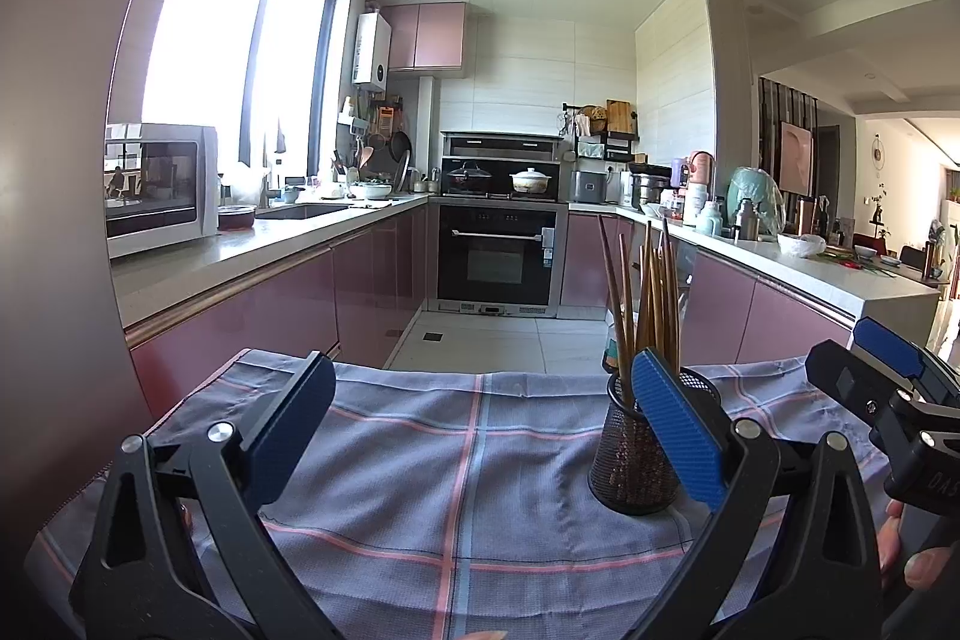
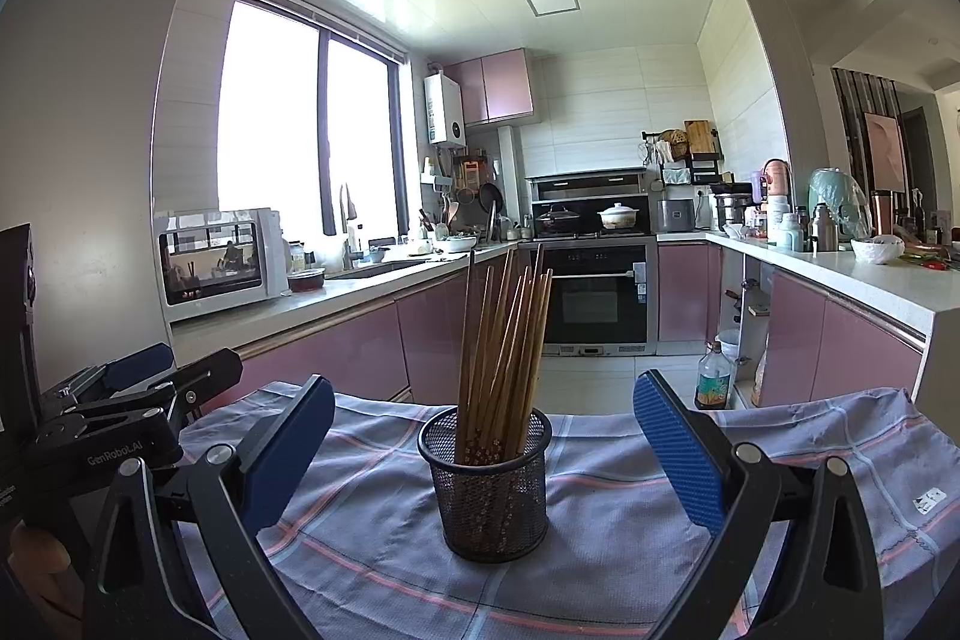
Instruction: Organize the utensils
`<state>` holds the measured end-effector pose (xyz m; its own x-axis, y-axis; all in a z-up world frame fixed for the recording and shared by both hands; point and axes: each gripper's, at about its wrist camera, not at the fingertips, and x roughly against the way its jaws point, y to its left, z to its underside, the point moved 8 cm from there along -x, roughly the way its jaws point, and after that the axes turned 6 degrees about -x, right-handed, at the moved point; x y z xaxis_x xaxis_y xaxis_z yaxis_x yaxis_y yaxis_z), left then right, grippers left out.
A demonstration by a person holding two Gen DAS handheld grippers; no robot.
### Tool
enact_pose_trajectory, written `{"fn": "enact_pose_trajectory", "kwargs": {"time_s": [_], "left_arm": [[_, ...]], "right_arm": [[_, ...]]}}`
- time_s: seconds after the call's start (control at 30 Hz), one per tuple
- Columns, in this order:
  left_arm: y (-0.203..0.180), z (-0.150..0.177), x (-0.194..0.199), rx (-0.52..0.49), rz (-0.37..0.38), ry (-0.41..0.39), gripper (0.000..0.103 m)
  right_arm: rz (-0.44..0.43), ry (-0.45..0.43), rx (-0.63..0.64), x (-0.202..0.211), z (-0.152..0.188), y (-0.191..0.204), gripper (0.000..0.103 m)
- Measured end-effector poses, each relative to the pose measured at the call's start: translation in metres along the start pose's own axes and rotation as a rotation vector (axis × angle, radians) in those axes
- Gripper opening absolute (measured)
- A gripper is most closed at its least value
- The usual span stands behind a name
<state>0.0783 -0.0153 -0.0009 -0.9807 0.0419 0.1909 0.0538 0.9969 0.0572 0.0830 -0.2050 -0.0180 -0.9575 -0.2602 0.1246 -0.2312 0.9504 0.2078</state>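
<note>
I am holding both my left gripper (image 1: 480, 436) and my right gripper (image 2: 483, 451) with jaws wide and empty over the checked cloth (image 2: 600, 508) on the desk, facing the mesh holder (image 2: 489, 490) where the wooden chopsticks (image 2: 504, 340) are already standing upright, so I judge the sorting is nearly done and next I am only checking or straightening the bundle.

Left tongs (image 1: 483, 421): jaws spread wide, nothing between the pads, level and pointing toward 12 o'clock. Right tongs (image 2: 483, 427): jaws spread wide, pads clear of contact, same heading, positioned at 3 o'clock of the left.
</note>
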Motion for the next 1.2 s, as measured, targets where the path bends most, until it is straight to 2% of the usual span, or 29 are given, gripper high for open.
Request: {"fn": "enact_pose_trajectory", "kwargs": {"time_s": [1.2], "left_arm": [[0.0005,-0.0007,-0.0006,-0.001,0.000,0.003,0.097]], "right_arm": [[-0.001,0.004,-0.011,-0.0035,-0.0009,-0.0027,0.096]]}}
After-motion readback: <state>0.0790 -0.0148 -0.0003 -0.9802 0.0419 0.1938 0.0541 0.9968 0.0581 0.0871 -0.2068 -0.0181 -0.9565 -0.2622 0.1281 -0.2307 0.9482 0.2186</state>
